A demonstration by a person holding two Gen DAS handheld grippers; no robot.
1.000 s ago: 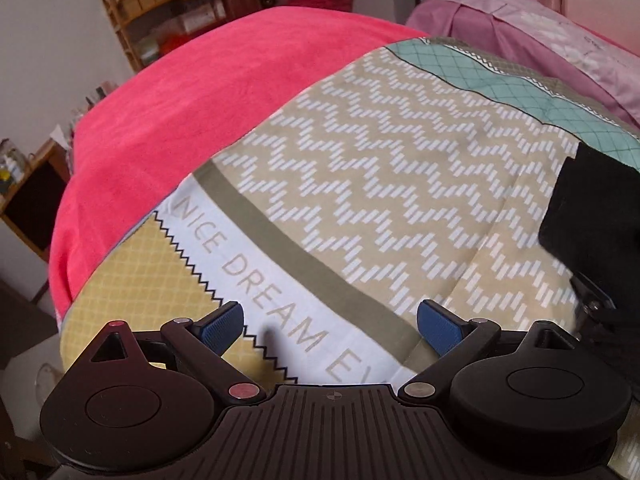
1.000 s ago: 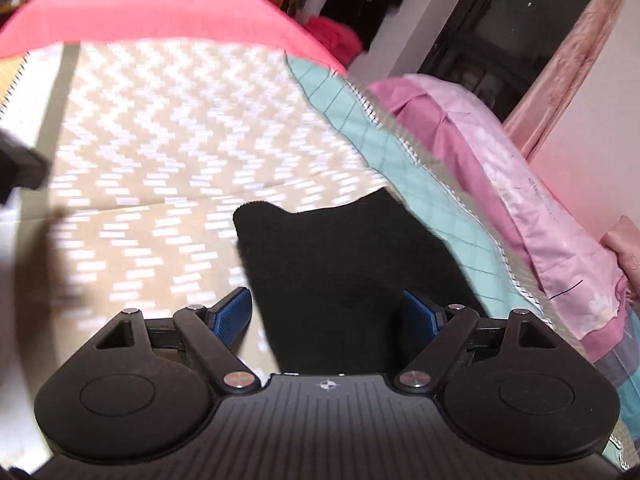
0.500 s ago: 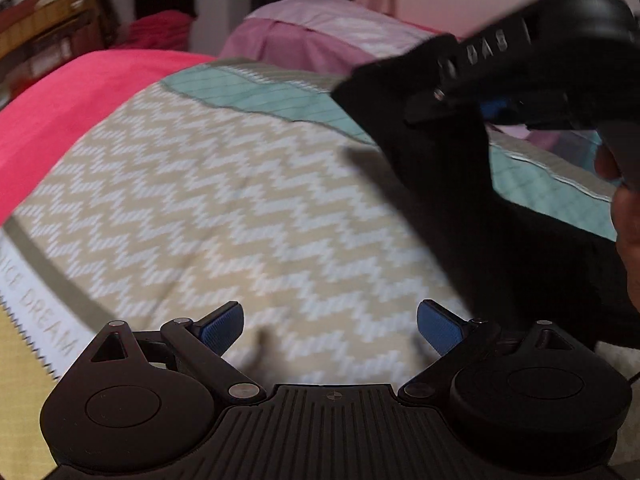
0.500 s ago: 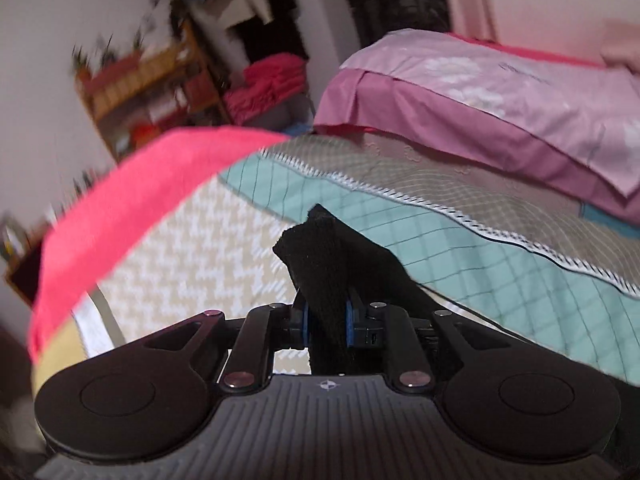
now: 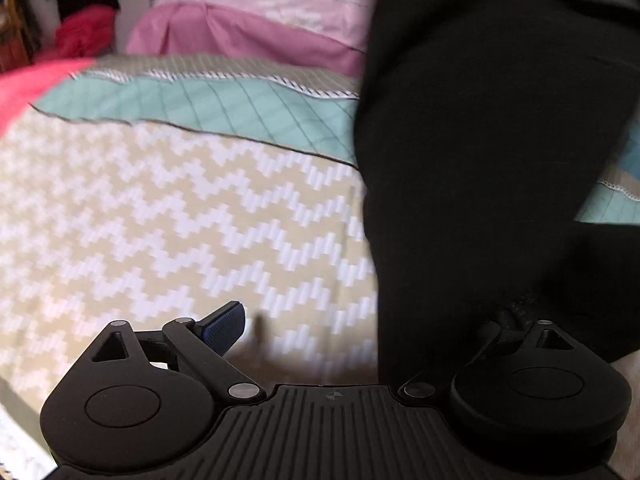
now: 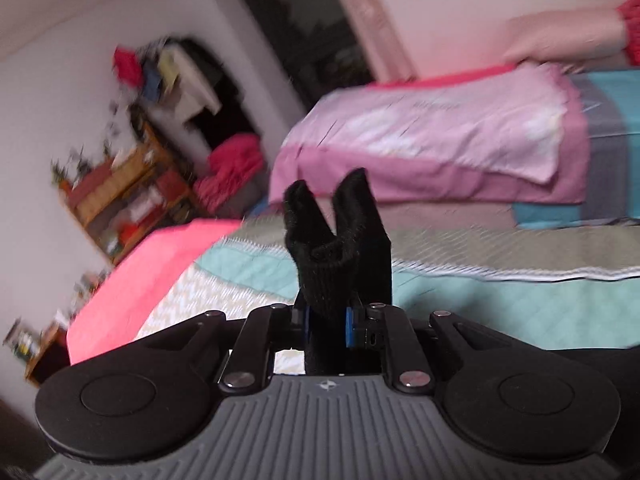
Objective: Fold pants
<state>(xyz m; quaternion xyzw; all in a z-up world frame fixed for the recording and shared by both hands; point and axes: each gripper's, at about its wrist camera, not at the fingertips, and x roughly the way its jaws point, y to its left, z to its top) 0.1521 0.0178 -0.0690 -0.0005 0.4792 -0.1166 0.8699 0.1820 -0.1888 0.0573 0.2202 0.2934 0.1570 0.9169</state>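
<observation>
Only the left view shows the pants [image 5: 480, 168] hanging as a broad black sheet over the bed [image 5: 160, 220], hiding the left gripper's [image 5: 368, 320] right finger; its jaws stand spread. In the right view, the raised right gripper [image 6: 326, 324] has its jaws pinching a bunched fold of the pants [image 6: 336, 252].

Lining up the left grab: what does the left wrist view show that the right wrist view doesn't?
Left wrist only: the black pants hanging as a wide panel over the zigzag quilt, and the open left gripper. Right wrist only: the right gripper shut on a bunched pants edge, plus the wooden shelf. Both: pink bedding and the teal band.
</observation>
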